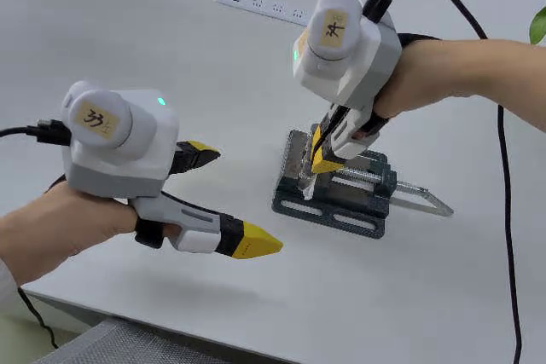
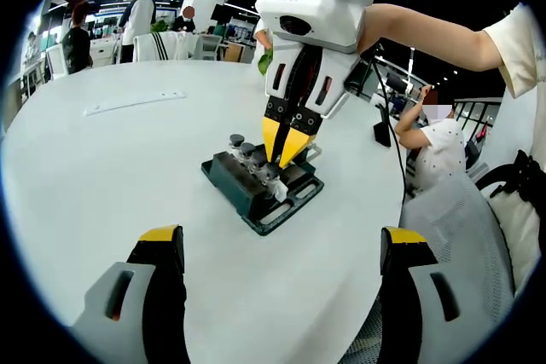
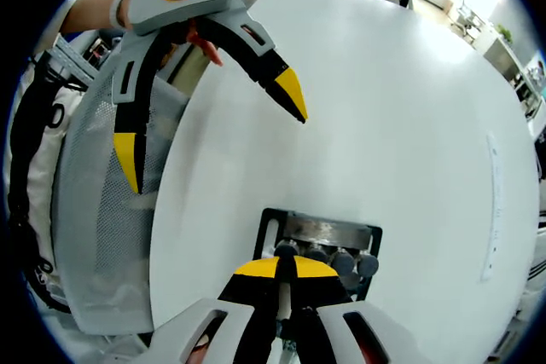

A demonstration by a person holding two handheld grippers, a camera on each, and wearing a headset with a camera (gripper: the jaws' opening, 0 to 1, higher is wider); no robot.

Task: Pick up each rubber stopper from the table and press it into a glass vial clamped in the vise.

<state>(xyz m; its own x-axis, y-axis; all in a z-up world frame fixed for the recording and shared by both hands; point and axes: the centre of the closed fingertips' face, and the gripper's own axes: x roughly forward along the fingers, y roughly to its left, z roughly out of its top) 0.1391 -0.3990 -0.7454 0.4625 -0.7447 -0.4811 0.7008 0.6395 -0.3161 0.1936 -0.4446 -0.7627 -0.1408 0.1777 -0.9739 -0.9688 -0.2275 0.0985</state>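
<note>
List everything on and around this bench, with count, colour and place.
table: one, white, under everything
vise: one, dark green, on the table
stoppered vials: at least three, clear with dark tops, clamped in the vise
power strip: one, white, far side of the table
cables: two, black, one trailing from each tongs
mesh chair: one, grey, by the near edge
left tongs: one, white with yellow tips, open, left of the vise
right tongs: one, white with yellow tips, shut, tips down at the vials
</note>
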